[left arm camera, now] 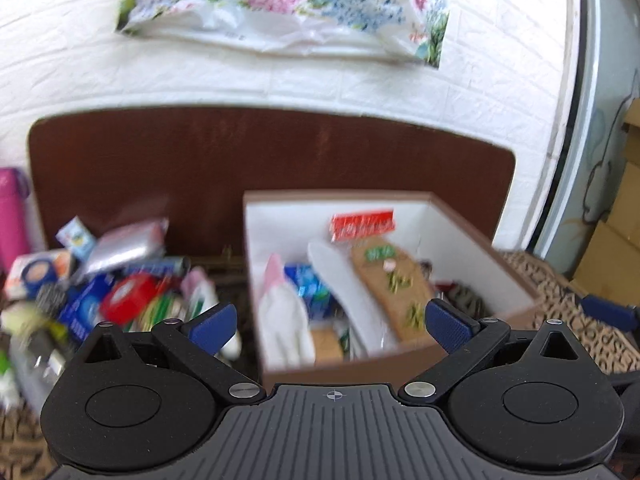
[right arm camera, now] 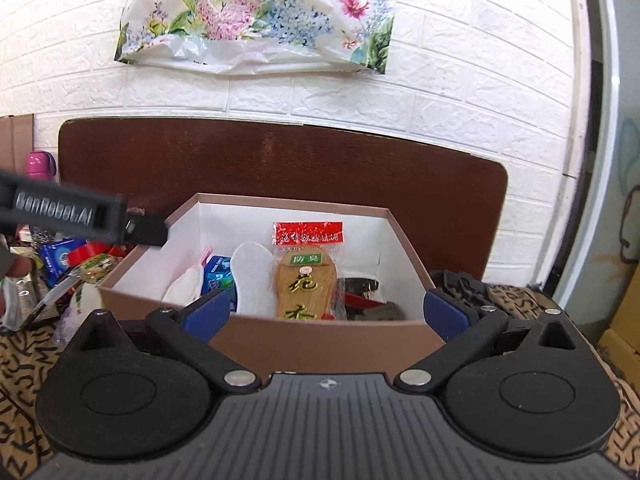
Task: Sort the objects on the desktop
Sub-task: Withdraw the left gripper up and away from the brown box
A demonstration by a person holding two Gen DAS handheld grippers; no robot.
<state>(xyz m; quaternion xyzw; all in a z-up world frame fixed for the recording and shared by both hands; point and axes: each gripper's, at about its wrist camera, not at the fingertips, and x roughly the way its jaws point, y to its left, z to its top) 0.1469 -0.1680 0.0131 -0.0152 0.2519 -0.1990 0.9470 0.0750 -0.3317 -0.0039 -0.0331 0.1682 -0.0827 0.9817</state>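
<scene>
A brown cardboard box (right arm camera: pixel 312 336) with white inner walls (left arm camera: pixel 484 276) stands on the patterned cloth. Inside lie a packaged insole with a red header (right arm camera: pixel 306 276), a white insole (right arm camera: pixel 252 276), a white cloth with a pink loop (right arm camera: pixel 186 284), a blue packet (right arm camera: pixel 218 276) and dark items (right arm camera: pixel 368 300). A pile of loose packets and boxes (left arm camera: pixel 116 292) lies left of the box. My left gripper (left arm camera: pixel 330 324) is open and empty, above the box's near-left part; the view is blurred. My right gripper (right arm camera: pixel 326 312) is open and empty before the box's near wall.
A dark wooden board (right arm camera: pixel 280 160) stands behind the box against a white brick wall. A floral plastic bag (right arm camera: pixel 256 20) hangs above. A pink bottle (right arm camera: pixel 38 164) stands far left. The left gripper's body (right arm camera: pixel 64 212) crosses the right wrist view. Cardboard boxes (left arm camera: pixel 624 220) are at right.
</scene>
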